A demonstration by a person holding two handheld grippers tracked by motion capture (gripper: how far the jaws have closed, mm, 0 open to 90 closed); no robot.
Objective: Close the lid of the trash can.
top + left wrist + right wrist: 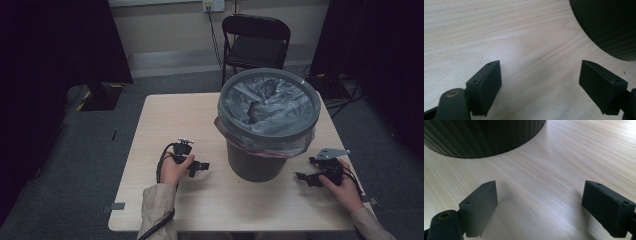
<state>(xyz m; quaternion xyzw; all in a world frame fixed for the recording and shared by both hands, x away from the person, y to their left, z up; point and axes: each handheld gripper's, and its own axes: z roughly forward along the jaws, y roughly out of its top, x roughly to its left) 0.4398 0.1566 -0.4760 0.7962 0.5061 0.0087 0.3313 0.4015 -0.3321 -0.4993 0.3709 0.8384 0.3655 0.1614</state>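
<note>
Your left gripper [200, 166] rests low on the table [165, 120] with its jaws spread wide and nothing between them; in the left gripper view only bare wood lies in the gap, and the bin [609, 25] curves in ahead and to the outside of the right-hand jaw, near but not touching. Your right gripper [304, 177] is the mirror of it: jaws wide apart and empty, with the bin's ribbed wall [484, 137] ahead and beyond the left-hand jaw in its own view, again apart from it.

So the bin [257, 165] stands between your two grippers, upright on the table, each set of jaws pointing in at its base from one side. That reads as a ready stance: both held low and open so either can close on something without first having to spread.

The bag [270, 107] lines the bin, its edge folded out over the rim and hanging crumpled around the top of the wall. That loose edge sits well above both sets of jaws, so you would likely have to lift a gripper to reach it.
</note>
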